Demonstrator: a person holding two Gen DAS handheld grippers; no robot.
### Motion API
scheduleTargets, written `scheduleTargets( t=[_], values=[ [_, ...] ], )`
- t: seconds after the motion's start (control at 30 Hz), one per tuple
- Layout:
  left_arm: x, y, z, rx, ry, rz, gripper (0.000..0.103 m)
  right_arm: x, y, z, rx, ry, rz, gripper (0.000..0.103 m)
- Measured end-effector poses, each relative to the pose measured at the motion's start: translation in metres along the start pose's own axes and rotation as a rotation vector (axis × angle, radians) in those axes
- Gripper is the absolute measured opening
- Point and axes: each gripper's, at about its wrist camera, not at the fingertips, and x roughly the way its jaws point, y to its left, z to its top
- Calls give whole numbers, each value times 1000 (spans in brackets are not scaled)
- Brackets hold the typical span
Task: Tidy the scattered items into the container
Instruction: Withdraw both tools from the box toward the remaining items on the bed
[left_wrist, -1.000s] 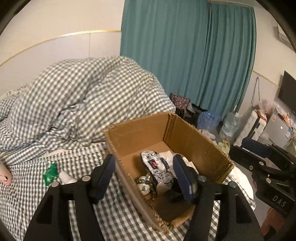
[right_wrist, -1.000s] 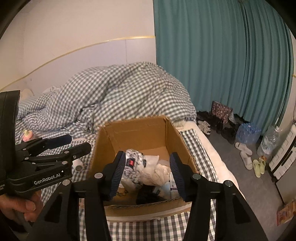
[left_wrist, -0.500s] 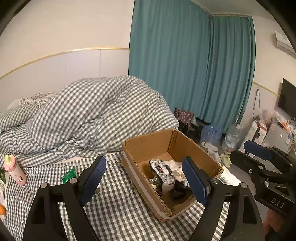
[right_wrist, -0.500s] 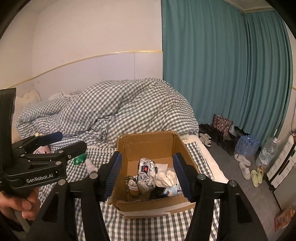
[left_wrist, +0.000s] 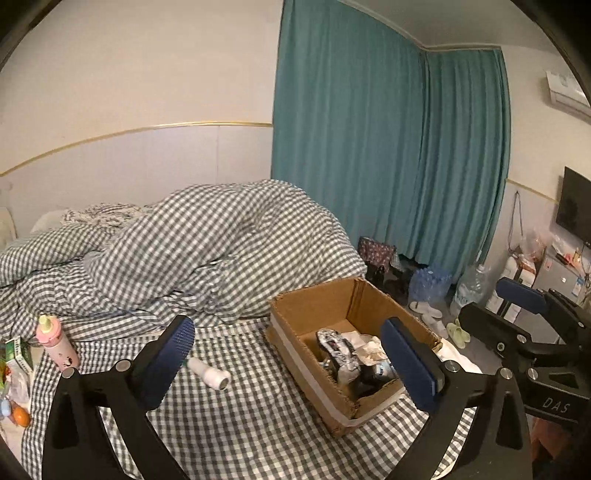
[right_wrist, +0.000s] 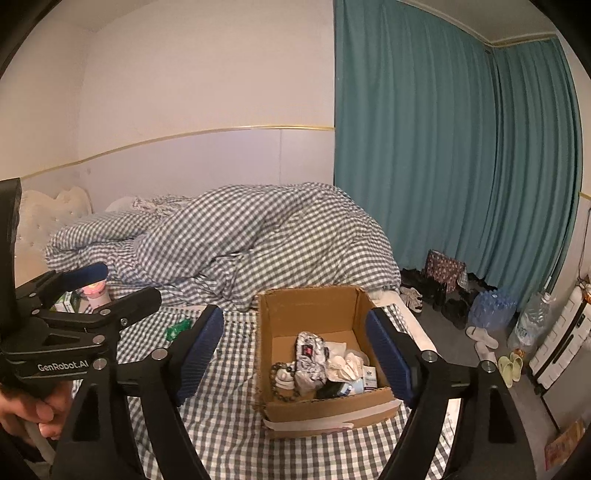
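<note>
A: Where is the cardboard box (right_wrist: 317, 402) from where you stand?
B: On the checked bedsheet (left_wrist: 240, 424), near the foot of the bed. In the right wrist view it sits dead centre, between the two blue pads; in the left wrist view it lies at about four o'clock from the middle.

A: What is in it?
B: A silvery crumpled packet (right_wrist: 309, 356), a string of dark beads (right_wrist: 282, 382) at the packet's eight o'clock, some white wrappers (right_wrist: 345, 363) at its three o'clock, and a few small dark things I cannot make out.

A: And the grippers?
B: The left gripper (left_wrist: 291, 354) has its jaws spreading, with nothing gripped. The right gripper (right_wrist: 295, 349) is also widening, and its pads touch nothing; the box only shows behind the gap. A hand (right_wrist: 35, 413) holds the left gripper's handle at eight o'clock in the right view.

A: Anything left outside the box?
B: A small white bottle (left_wrist: 208, 373) lies on its side on the sheet, at nine o'clock from the box. A pink bottle (left_wrist: 55, 341) stands upright farther left, with a green packet (right_wrist: 177, 328) on the sheet near it. The rumpled duvet (right_wrist: 240, 243) is heaped at twelve o'clock.
</note>
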Motion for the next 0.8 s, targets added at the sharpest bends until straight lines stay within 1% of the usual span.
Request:
scheduleTargets(
  t=[0.2,0.43,0.6,0.8],
  values=[
    [-16,22,-3,-12,0,43,103,-6,16,4,-8,-16,24,84],
    [-30,49,-5,-29,-5,91,103,-3,38,8,-21,-20,57,87],
    [-36,66,-7,-39,-8,122,103,-3,54,9,-45,-26,73,99],
    [-45,86,-14,-33,-2,169,103,-1,70,8,-36,-43,99,103]
  ],
)
